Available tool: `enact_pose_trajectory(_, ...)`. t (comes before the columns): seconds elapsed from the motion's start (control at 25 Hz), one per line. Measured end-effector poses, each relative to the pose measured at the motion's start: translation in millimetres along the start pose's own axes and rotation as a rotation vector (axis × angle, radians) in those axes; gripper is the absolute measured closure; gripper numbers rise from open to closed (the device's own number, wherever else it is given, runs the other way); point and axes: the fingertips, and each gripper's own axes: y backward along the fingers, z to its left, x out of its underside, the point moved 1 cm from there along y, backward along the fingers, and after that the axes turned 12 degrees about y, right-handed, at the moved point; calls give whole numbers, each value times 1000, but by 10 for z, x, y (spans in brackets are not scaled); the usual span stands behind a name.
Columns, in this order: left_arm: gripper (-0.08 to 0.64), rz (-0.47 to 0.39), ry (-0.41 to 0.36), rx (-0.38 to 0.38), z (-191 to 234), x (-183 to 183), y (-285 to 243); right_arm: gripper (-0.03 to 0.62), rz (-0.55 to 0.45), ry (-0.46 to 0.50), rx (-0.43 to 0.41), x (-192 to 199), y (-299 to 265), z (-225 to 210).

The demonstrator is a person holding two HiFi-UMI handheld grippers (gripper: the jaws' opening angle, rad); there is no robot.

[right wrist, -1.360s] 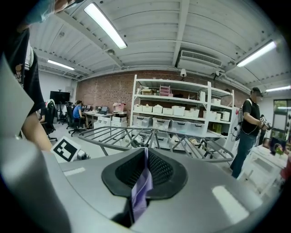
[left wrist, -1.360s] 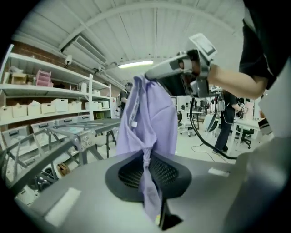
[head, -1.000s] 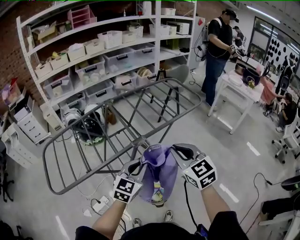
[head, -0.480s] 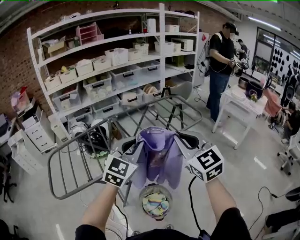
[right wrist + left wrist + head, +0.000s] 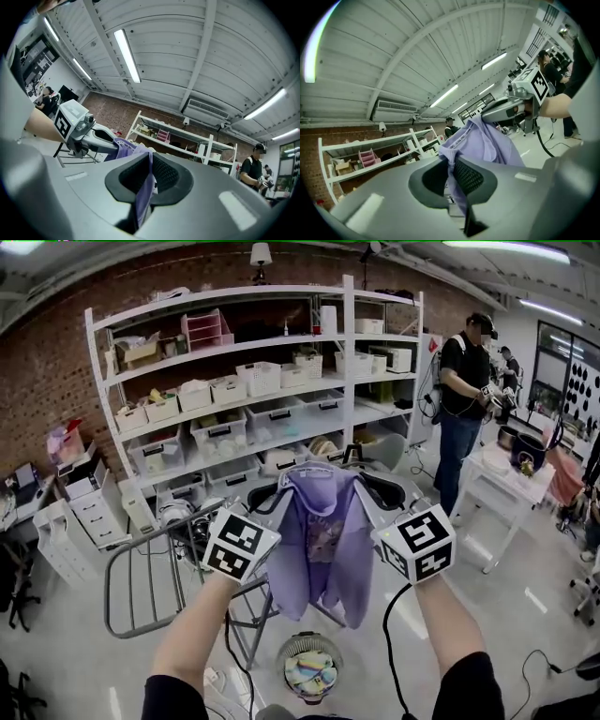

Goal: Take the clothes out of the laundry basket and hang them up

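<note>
A lilac shirt (image 5: 323,540) hangs spread between my two grippers, held up at chest height. My left gripper (image 5: 270,495) is shut on its left shoulder, cloth pinched between the pads (image 5: 451,169). My right gripper (image 5: 367,489) is shut on the other shoulder (image 5: 146,185). Below, on the floor between my arms, stands the round laundry basket (image 5: 310,665) with coloured clothes inside. The grey drying rack (image 5: 150,582) stands low at the left, partly hidden by my left arm and the shirt.
A tall white shelf unit (image 5: 253,390) with bins fills the brick back wall. A person (image 5: 466,399) stands at the right beside a white table (image 5: 511,486). White drawer units (image 5: 82,512) sit at the left. Cables lie on the floor.
Both grippers have lifted the shirt upward, away from the rack and the basket, and pulled it wider. The view has tilted up; the rack now sits lower and to the left.
</note>
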Motion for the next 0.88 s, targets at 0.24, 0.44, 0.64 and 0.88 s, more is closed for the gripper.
enact_pose_trajectory(0.24,534,-4,-58,19,219,-353,-340,566,-4,64,46,-200,-288,-356)
enact_pose_trajectory(0.44,534,-53,-70,44,619,-597,-691,566,4,120,104,-384,-672,-657)
enact_pose_trajectory(0.64,534,-124,-76,124,946,-838,-1188,566,29,156,199,-479,-1099,-978)
enact_pose_trajectory(0.88,534,-149,-101,198,1313,-941,-1703,566,82,174,290,-452,-1684,-1213)
